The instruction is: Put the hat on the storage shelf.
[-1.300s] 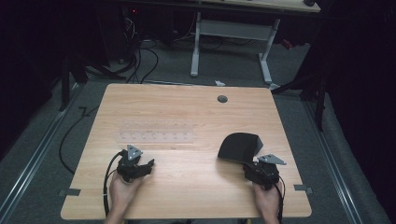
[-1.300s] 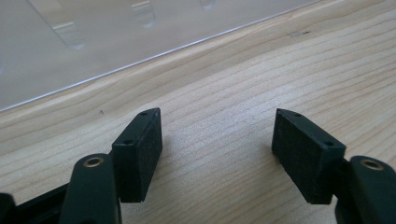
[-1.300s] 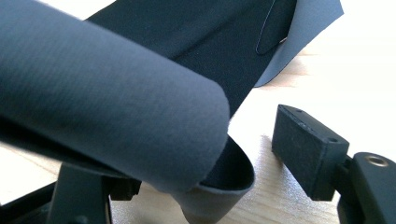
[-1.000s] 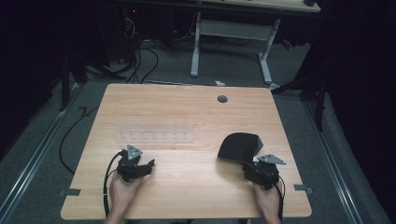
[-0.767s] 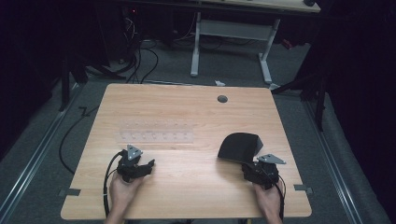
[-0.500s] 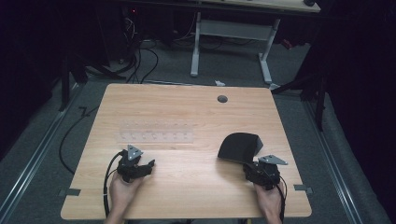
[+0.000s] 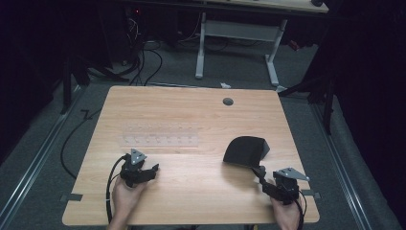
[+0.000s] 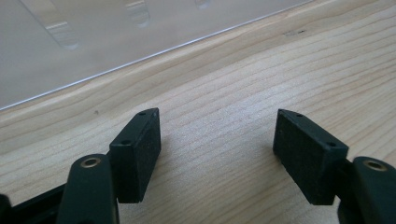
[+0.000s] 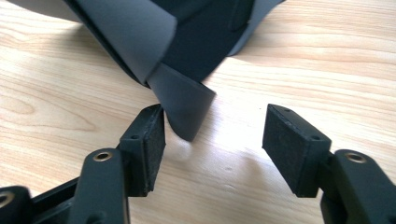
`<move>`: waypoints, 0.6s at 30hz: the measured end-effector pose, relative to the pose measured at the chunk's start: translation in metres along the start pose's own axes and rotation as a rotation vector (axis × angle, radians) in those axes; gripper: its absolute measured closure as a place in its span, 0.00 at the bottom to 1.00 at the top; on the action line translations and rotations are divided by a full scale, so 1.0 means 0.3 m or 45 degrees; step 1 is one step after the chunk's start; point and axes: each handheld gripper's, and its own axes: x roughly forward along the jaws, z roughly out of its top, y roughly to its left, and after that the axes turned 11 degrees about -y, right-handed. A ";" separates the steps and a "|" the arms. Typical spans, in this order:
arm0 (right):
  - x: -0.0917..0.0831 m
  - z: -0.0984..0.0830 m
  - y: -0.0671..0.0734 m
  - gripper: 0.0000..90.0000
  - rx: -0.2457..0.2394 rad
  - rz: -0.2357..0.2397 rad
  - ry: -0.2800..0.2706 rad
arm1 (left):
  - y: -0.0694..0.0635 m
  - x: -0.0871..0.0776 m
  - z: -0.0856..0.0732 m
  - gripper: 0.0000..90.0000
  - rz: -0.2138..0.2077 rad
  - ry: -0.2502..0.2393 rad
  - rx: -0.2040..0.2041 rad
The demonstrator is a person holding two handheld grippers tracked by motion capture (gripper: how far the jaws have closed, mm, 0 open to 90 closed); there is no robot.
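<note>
A dark folded box-like sheet (image 7: 246,151) lies on the wooden table (image 7: 191,110) at the right. In the right gripper view its grey flap (image 9: 182,100) hangs down between the jaws, close to the left pad. My right gripper (image 7: 261,173) sits open just in front of it. A clear plastic rack (image 7: 159,136) with several slots lies left of centre; its edge (image 8: 116,37) shows in the left gripper view. My left gripper (image 7: 148,171) rests open on the table in front of the rack, with bare wood between its pads (image 8: 140,149).
A round grommet (image 7: 228,101) sits near the table's far edge. Cables run over the floor at the left, and a white desk frame (image 7: 239,33) stands behind the table. Tape marks sit at the front corners.
</note>
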 end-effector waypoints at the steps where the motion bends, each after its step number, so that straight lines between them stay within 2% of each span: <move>1: -0.006 0.001 -0.005 0.46 0.003 -0.005 -0.003 | 0.000 0.000 0.000 0.36 0.000 0.000 0.000; 11: -0.032 0.045 -0.049 0.46 0.064 -0.017 -0.073 | 0.000 0.000 0.000 0.36 0.001 0.000 -0.001; 18: -0.026 0.078 -0.077 0.45 0.069 -0.022 -0.146 | -0.001 0.000 0.000 0.36 0.001 0.000 0.000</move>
